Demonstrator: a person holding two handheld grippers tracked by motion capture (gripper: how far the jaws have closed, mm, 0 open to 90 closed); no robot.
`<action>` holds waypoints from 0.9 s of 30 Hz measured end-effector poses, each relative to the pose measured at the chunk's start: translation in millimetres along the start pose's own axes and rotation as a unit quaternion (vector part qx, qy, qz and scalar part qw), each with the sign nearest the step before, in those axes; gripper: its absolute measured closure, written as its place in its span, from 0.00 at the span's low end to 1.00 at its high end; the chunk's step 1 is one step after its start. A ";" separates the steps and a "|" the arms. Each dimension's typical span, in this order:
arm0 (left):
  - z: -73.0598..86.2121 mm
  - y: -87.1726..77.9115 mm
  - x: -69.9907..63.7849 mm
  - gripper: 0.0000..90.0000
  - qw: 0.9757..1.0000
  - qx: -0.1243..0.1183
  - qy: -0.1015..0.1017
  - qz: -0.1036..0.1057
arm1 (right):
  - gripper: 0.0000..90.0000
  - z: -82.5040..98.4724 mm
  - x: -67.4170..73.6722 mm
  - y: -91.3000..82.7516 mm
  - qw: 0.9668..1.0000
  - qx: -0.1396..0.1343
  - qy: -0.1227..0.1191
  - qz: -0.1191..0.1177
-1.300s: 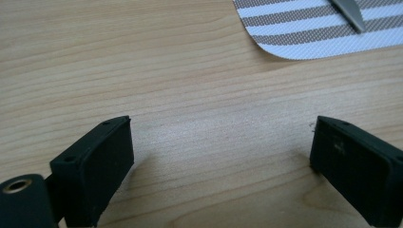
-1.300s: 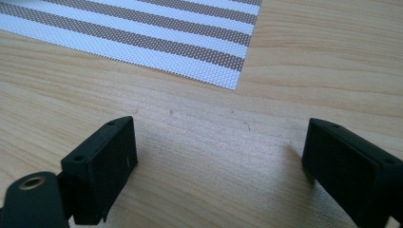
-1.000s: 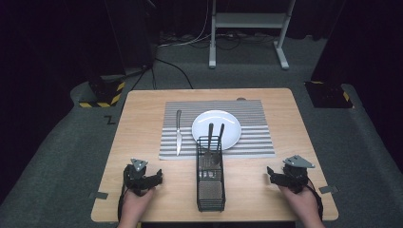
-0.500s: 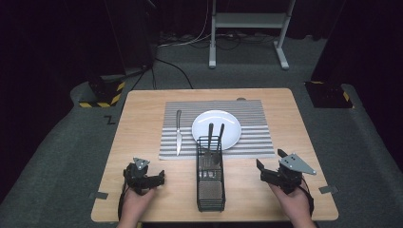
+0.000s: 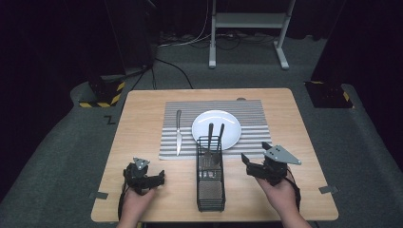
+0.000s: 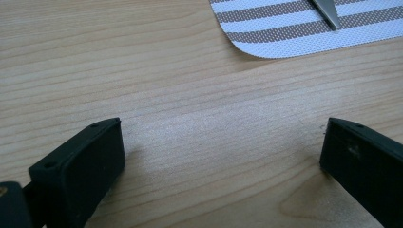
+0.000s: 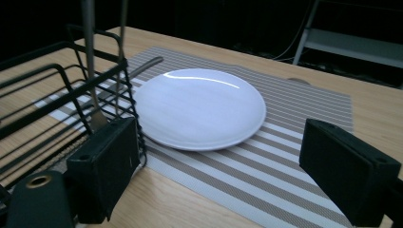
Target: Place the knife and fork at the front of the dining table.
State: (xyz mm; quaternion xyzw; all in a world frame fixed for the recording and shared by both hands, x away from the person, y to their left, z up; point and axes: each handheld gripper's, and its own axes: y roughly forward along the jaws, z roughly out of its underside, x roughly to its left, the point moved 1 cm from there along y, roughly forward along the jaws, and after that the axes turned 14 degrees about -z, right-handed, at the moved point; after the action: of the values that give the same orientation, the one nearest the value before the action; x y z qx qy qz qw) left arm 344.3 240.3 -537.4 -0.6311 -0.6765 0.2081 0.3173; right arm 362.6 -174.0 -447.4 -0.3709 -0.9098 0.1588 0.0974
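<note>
A white plate (image 5: 216, 129) lies on a striped placemat (image 5: 252, 118), with a knife (image 5: 178, 133) to its left on the mat. In front of the plate lies a black wire caddy (image 5: 210, 183) with two utensils (image 5: 209, 137) sticking out toward the plate. My left gripper (image 5: 159, 179) rests low on the wood at the front left. Its jaws have just been opening and stand open with nothing between them (image 6: 221, 137). My right gripper (image 5: 254, 156) hovers right of the caddy, open and empty (image 7: 218, 137), facing the plate (image 7: 199, 107) and the caddy (image 7: 57, 99).
The wooden table (image 5: 142, 118) has bare wood left of the mat and along the right side. Bits of tape (image 5: 328, 189) mark the front corners. A metal stand (image 5: 247, 21) and cables sit on the floor beyond the far edge.
My right gripper has lifted and moved left toward the caddy. The left hand has stayed where it was.
</note>
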 end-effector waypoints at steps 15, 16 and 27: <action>-0.1 0.1 0.2 0.01 1.000 0.000 0.001 0.001 | 0.18 -36.7 20.4 38.0 0.999 -0.035 -0.013 -0.031; -0.1 0.2 0.3 0.01 1.000 0.000 0.001 0.002 | 0.24 -40.1 22.5 41.9 0.998 -0.044 -0.014 -0.034; -0.2 0.4 0.4 0.01 1.000 0.000 0.002 0.003 | 0.61 -45.8 26.3 59.0 0.996 -0.073 -0.007 -0.057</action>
State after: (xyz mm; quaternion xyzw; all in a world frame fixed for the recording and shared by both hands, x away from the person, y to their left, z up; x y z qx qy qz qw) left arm 344.8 240.8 -537.5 -0.6336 -0.6740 0.2083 0.3177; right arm 395.6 -105.7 -424.6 -0.3232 -0.9394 0.0886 0.0721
